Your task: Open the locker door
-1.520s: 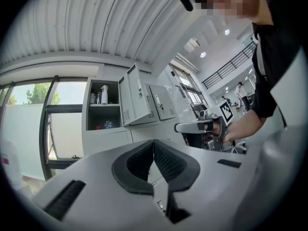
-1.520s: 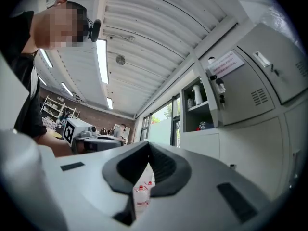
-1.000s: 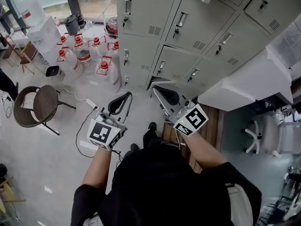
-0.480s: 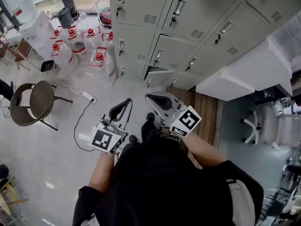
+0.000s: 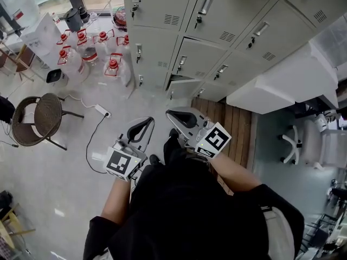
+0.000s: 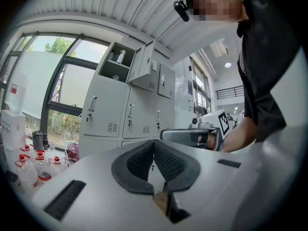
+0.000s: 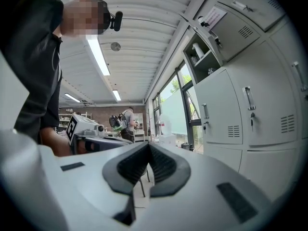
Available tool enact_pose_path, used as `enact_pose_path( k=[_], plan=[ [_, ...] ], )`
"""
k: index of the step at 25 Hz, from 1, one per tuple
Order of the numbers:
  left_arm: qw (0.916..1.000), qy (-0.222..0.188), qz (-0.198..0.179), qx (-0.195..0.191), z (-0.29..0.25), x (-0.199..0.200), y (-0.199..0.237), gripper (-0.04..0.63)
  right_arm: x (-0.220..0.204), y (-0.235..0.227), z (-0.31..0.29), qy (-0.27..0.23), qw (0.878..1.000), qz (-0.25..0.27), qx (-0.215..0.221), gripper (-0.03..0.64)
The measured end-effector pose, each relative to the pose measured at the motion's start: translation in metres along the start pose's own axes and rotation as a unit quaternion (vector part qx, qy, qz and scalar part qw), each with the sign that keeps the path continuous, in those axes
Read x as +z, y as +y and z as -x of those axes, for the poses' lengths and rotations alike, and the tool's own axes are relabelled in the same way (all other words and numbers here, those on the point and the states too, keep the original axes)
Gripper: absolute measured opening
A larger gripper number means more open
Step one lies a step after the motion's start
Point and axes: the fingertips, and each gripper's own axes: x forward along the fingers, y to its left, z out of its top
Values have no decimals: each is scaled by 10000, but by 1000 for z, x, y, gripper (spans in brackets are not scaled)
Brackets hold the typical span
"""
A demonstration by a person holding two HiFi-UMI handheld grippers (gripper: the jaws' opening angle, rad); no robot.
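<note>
Plainly, the left gripper point(image 6: 154, 143) and the right gripper point(image 7: 148, 145) each have their jaws pressed together on nothing, held side by side near the person and apart from the grey lockers point(image 5: 217, 31) on the far side, where one low locker door point(image 5: 183, 86) looks slightly ajar, right of the water jugs point(image 5: 111, 69).

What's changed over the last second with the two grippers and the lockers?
The hand-held left gripper and right gripper have both sunk slightly, away from the grey metal lockers. Nothing gripped or released: both stay shut and empty. Lockers untouched; one low door ajar, as before.
</note>
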Motion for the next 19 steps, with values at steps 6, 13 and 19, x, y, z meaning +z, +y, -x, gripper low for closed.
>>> enact_pose_path(
  k=[6,13,19],
  plan=[
    [9998,-113,-68,-121,-3,4,-3,16,9,-4,1,-255,9997,-38,35,11],
    [9996,-28,26,-290,-3,2,0,15,10,-6,-5,-352,9993,-61,67,11],
    [9992,-163,300,-227,7,1,2,15,10,0,-12,-350,9993,-39,126,11]
  ],
)
